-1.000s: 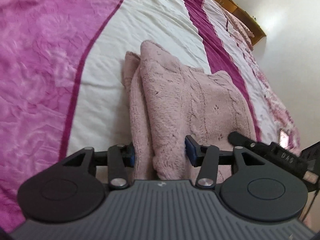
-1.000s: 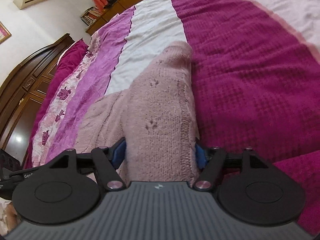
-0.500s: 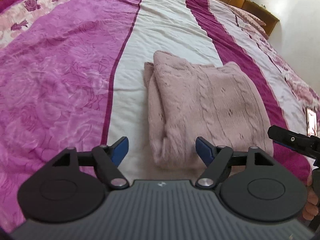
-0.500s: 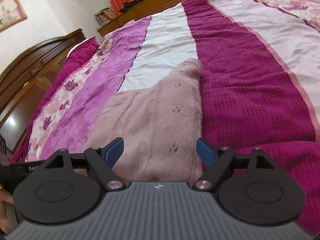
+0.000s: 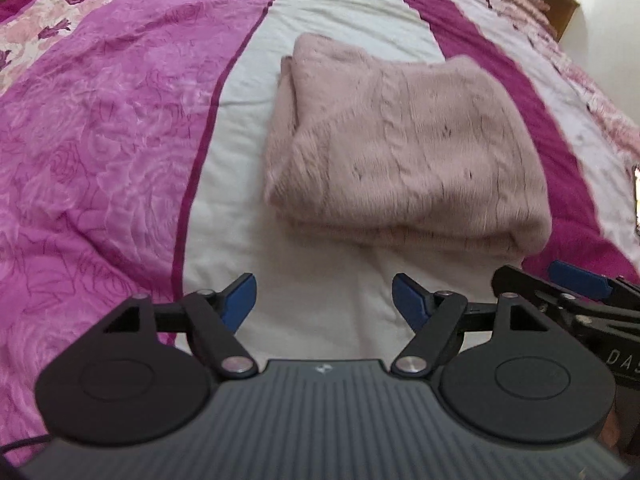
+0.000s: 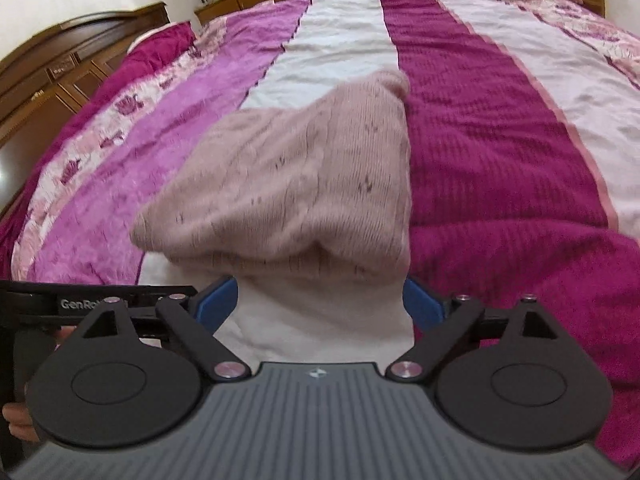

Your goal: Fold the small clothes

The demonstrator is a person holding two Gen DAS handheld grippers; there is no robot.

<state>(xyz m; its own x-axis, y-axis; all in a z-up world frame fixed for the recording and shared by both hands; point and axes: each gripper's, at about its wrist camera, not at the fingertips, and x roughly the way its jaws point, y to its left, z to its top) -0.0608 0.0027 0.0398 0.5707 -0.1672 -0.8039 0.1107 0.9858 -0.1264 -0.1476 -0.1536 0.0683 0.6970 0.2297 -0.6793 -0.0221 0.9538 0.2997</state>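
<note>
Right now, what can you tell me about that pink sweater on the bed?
The sweater is a pale dusty-pink knit, fuzzy, with cable ribs and small dark flecks. It lies folded into a thick, roughly square bundle, layers showing at its near edge. It rests flat on the bedspread, mostly on the white stripe, its one side reaching the dark magenta stripe. Nothing else touches it; both grippers are clear of it.

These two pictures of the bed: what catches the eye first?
First, the folded pale pink sweater, lying on the white stripe of the pink, magenta and white striped bedspread. Next, the two black hand-held grippers at the near edge, left gripper open and right gripper with jaws opening; both have blue pads, and nothing lies between them.
</note>
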